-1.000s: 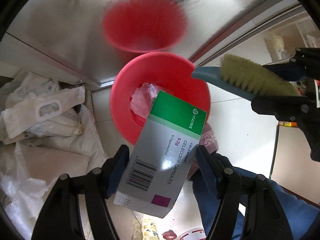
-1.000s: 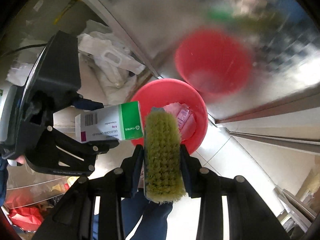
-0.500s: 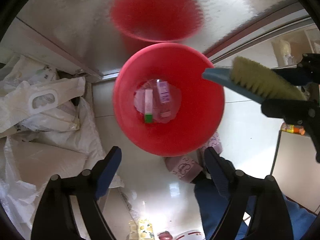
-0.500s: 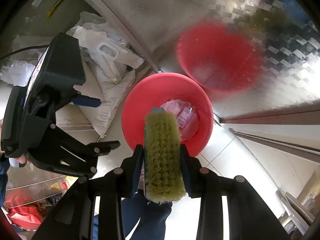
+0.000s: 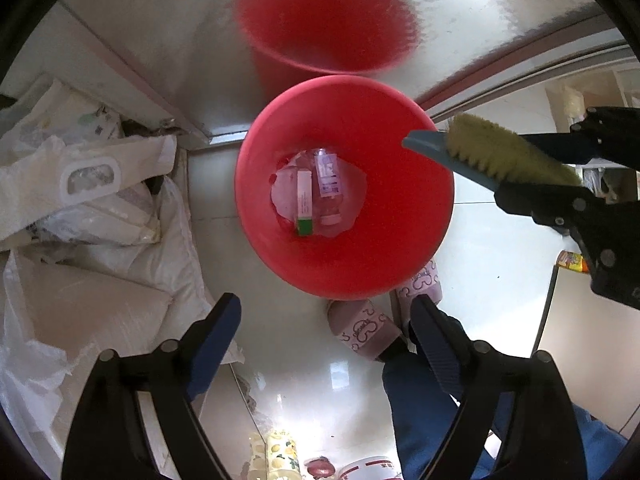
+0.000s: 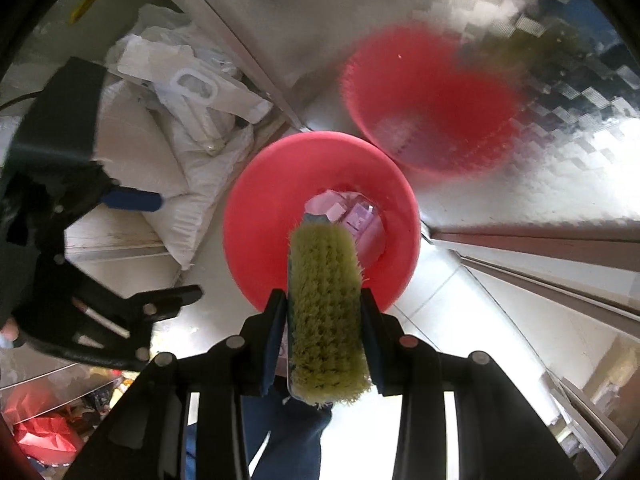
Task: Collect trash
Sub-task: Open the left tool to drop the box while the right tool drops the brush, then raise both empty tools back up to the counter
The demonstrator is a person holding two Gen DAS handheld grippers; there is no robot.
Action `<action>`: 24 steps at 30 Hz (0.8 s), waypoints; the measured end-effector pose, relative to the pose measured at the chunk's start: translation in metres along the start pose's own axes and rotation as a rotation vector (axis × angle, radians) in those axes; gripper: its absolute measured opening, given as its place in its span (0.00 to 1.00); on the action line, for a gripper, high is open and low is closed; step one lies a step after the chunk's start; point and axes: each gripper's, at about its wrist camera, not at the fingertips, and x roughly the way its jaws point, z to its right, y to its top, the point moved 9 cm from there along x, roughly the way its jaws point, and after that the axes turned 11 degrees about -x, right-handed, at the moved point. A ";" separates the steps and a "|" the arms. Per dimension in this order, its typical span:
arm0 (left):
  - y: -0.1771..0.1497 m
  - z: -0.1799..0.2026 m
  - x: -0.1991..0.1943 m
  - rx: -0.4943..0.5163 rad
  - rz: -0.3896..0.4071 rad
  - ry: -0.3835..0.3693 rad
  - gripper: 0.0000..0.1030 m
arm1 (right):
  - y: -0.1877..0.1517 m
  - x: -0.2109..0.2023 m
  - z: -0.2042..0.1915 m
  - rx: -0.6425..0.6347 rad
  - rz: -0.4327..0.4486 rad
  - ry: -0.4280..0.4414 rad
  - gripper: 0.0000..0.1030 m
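A red bin (image 5: 400, 208) stands on the tiled floor against a shiny metal wall; it also shows in the right wrist view (image 6: 256, 240). Inside lie the white and green medicine box (image 5: 304, 208) on its edge and a clear bottle with a purple label (image 5: 329, 184). My left gripper (image 5: 326, 336) is open and empty above the bin's near rim. My right gripper (image 6: 324, 312) is shut on a blue scrubbing brush with yellow bristles (image 6: 326, 312), held over the bin's right side; the brush also shows in the left wrist view (image 5: 496, 156).
White plastic bags (image 5: 92, 208) are piled left of the bin. The metal wall (image 5: 160, 40) reflects the bin. The person's pink slippers (image 5: 364, 332) and blue trousers stand just below the bin. Small packets lie on the floor near the bottom edge (image 5: 276, 456).
My left gripper opened and let go of the medicine box, which dropped into the red bin. The right gripper kept hold of the brush and barely moved.
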 end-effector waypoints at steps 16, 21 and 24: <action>-0.007 0.006 -0.033 -0.003 0.063 0.042 0.86 | -0.005 -0.019 -0.010 -0.018 0.010 0.003 0.38; -0.013 0.010 -0.073 -0.048 0.107 0.043 0.86 | -0.007 -0.050 -0.014 -0.051 0.023 -0.016 0.38; -0.021 0.015 -0.104 -0.087 0.127 0.014 0.86 | -0.011 -0.074 -0.018 -0.046 0.035 -0.023 0.39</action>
